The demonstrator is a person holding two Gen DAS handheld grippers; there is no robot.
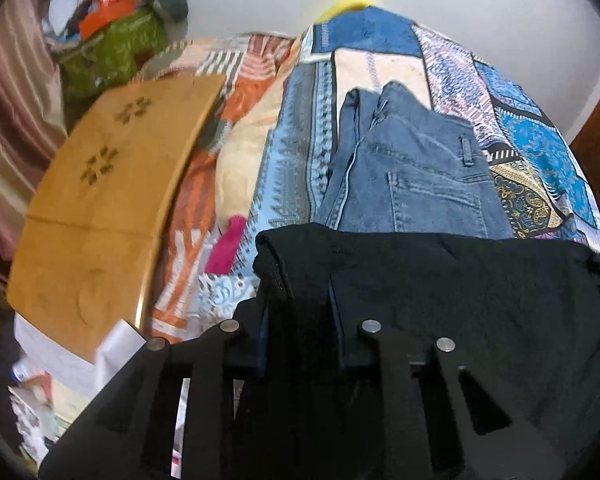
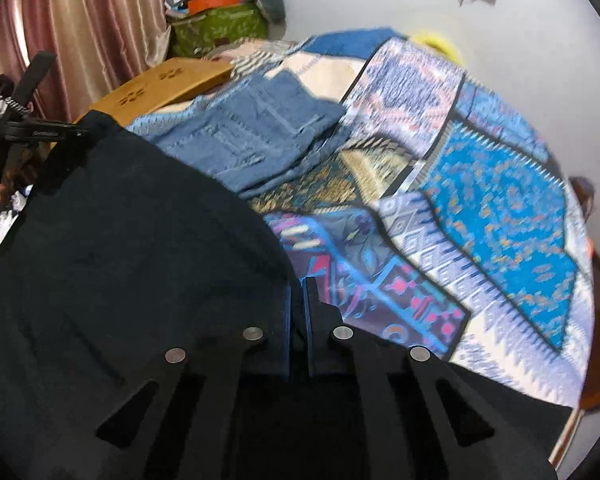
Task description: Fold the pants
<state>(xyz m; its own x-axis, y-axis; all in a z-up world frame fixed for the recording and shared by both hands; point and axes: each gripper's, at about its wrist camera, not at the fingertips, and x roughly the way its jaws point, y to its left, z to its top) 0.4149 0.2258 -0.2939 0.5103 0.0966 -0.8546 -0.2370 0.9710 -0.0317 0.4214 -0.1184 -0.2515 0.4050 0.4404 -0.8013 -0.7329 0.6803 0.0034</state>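
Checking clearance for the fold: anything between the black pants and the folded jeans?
Left wrist view: black pants edge meets the folded jeans, no gap; right wrist view agrees.

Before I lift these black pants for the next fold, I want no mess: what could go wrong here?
1. The left claw pinches only a bunched corner of the black fabric pants; it may slip out.
2. The folded blue denim jeans lie just beyond; swinging cloth could drag them.
3. The right claw grips a thin edge of the black cloth; uneven lifting may skew the fold.

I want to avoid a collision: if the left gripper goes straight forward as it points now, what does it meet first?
The black pants, already between the left gripper fingers; beyond them probably the folded jeans, though depth is unclear.
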